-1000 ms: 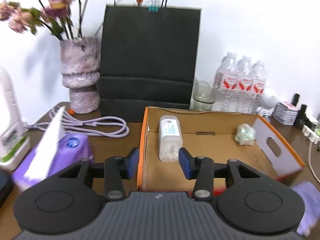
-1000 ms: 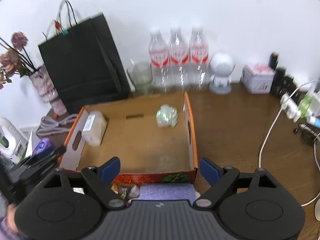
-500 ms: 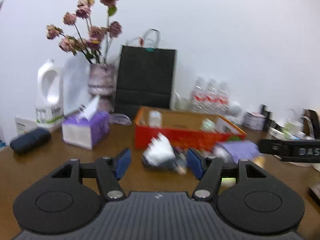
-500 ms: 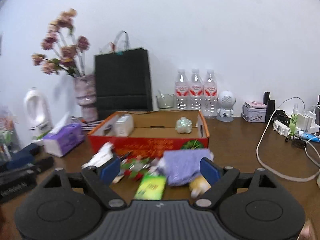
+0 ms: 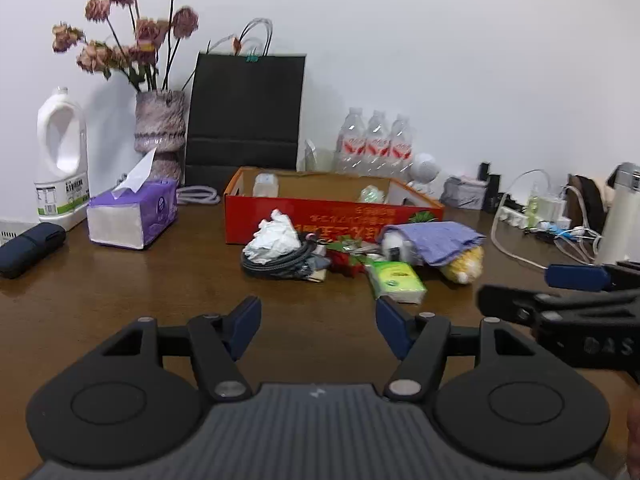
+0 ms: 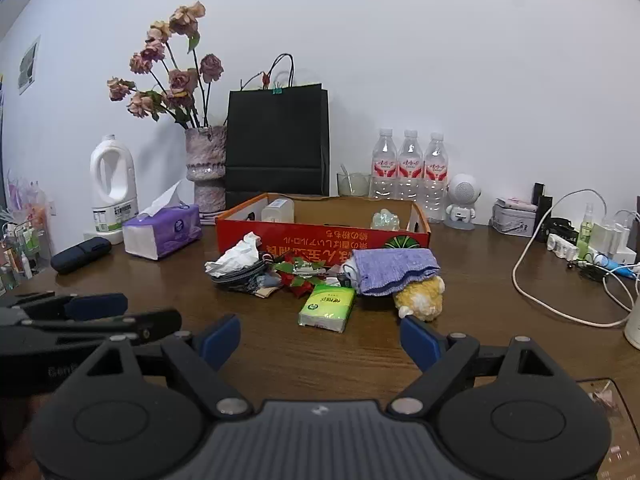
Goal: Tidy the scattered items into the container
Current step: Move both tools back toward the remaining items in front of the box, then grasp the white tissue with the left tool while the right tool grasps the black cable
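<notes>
**Scattered pile lay before the box, both grippers empty**

The shallow red-and-orange cardboard box [image 6: 322, 236] sat at mid-frame on the brown wooden table [image 6: 280, 352], its brown interior holding a small white plastic container [image 6: 277, 210] at the left end and a pale green crinkled lump [image 6: 385, 218] toward the right. Just in front of its printed wall lay the loose items — a crumpled white tissue [image 6: 236, 258] resting on a coiled grey cable [image 6: 240, 278], a red-and-green leafy decoration [image 6: 298, 276], a green tissue packet [image 6: 328, 307], and a lilac knitted cloth [image 6: 392, 270] draped over a yellow plush toy [image 6: 420, 298].

The right gripper [image 6: 320, 340] filled the lower part of its view, blue-padded fingers spread wide with only bare table between them, well short of the pile. The left gripper [image 5: 318, 320] had just been opening; its fingers stood apart with nothing between them, the green packet [image 5: 396, 280] just beyond the right fingertip.

Behind the box stood a black paper bag [image 6: 276, 140], a mottled pink vase of dried roses [image 6: 206, 160], three clear water bottles [image 6: 408, 172] and a white round speaker figure [image 6: 462, 200]. At the left were a purple tissue box [image 6: 162, 232], a white plastic jug [image 6: 112, 184] and a dark blue case [image 6: 80, 254] — at the right, a white power strip with cables [image 6: 580, 244].
</notes>
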`<state>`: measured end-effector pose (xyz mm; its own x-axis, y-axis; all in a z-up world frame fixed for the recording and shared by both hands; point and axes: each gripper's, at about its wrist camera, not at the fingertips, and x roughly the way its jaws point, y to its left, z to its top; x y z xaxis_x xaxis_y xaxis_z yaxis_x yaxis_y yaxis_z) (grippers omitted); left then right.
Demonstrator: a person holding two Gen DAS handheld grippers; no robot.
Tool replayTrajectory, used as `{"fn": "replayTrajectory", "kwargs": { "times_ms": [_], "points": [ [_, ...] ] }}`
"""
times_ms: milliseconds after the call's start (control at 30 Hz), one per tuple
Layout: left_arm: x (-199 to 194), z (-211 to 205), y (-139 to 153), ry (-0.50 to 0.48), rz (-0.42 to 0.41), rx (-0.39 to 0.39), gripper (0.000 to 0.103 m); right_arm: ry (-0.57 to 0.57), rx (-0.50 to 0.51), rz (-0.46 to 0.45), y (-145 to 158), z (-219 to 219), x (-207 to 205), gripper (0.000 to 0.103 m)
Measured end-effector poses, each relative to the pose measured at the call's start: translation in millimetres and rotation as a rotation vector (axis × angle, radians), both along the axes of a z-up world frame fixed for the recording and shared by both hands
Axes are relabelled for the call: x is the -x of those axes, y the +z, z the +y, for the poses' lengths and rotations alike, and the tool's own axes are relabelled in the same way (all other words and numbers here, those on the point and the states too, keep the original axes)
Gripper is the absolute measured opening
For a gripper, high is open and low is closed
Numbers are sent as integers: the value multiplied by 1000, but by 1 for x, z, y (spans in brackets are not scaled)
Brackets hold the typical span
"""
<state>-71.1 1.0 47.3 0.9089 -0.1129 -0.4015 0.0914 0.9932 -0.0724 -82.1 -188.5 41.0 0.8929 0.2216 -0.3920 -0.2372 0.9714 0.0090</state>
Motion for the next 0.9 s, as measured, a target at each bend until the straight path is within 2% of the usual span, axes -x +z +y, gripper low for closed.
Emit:
{"fn": "replayTrajectory", "kwargs": {
  "times_ms": [100,133,167,300,400,433,467,567,633,700,767,800,867,900],
  "points": [
    [-42,9,8,12,3,-9,59,4,14,15,2,2,-24,87],
    [-59,12,10,10,5,-12,52,11,15,20,3,3,-34,86],
    [-78,14,12,0,13,-15,50,17,16,25,5,3,-45,85],
    [-151,10,8,-44,105,-80,50,9,8,27,8,6,-76,85],
    [-184,8,-6,-46,171,-105,54,14,-17,49,6,8,-89,85],
    [-189,10,-12,-46,191,-87,50,20,-18,55,4,10,-92,85],
    [-192,14,-17,-50,207,-58,35,29,-14,59,3,12,-94,85],
    [-186,25,-20,-63,199,12,25,71,16,62,3,23,-103,81],
    [-178,35,-12,-51,163,49,24,101,16,74,5,30,-115,80],
    [-167,48,2,-22,102,89,24,138,-11,94,9,37,-132,72],
    [-158,63,12,35,48,102,24,186,-57,126,13,47,-156,56],
    [-156,71,14,71,31,103,24,201,-72,138,13,53,-168,53],
    [-155,85,15,131,28,119,24,225,-80,169,12,69,-195,43],
    [-156,92,14,152,38,138,24,227,-68,199,10,78,-207,43]
  ]
}}
